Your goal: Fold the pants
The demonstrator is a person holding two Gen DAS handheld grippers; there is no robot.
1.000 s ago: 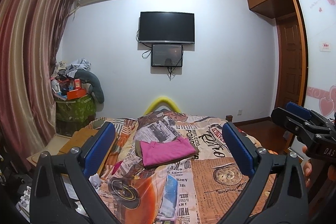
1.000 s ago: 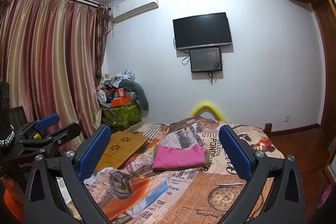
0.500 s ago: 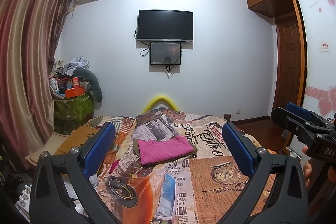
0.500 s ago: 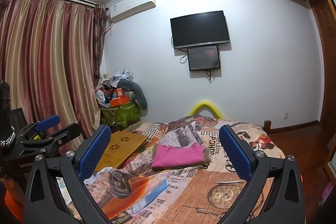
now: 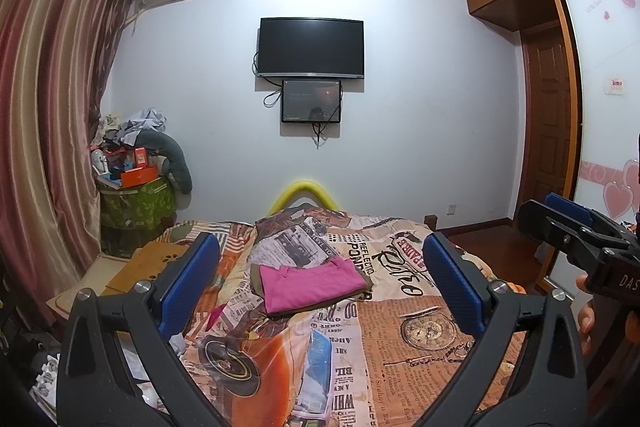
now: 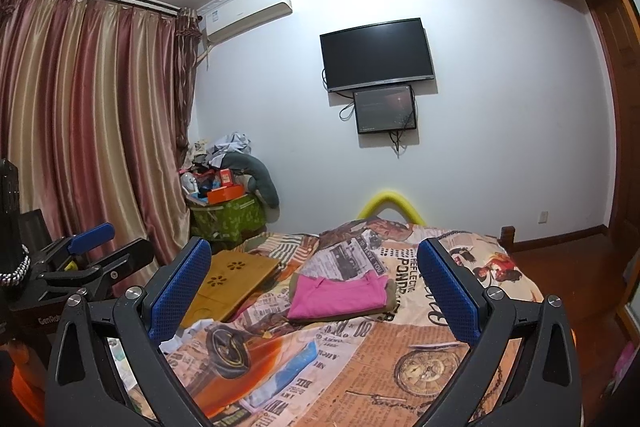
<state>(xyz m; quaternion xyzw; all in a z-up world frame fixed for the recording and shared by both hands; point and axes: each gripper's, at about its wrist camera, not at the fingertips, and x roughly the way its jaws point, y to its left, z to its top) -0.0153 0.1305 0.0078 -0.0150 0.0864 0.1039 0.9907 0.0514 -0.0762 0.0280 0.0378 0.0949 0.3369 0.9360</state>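
both of my hand-held grippers, left (image 5: 320,285) and right (image 6: 314,289), hang wide open and empty above the bed (image 5: 424,343), i judge to stay clear of finished work. the pink pants (image 5: 310,285) lie folded mid-bed on a darker folded garment (image 5: 366,289). since the earlier frames my view has barely drifted; the pants haven't moved.

My left gripper (image 5: 320,283) is held above the bed (image 5: 420,347) with its blue pads (image 5: 452,283) wide apart and nothing between them. Ahead of it, pink pants (image 5: 310,285) lie folded on a darker cloth (image 5: 362,293). My right gripper (image 5: 576,247) shows at the right edge. A TV (image 5: 311,47) hangs on the wall.
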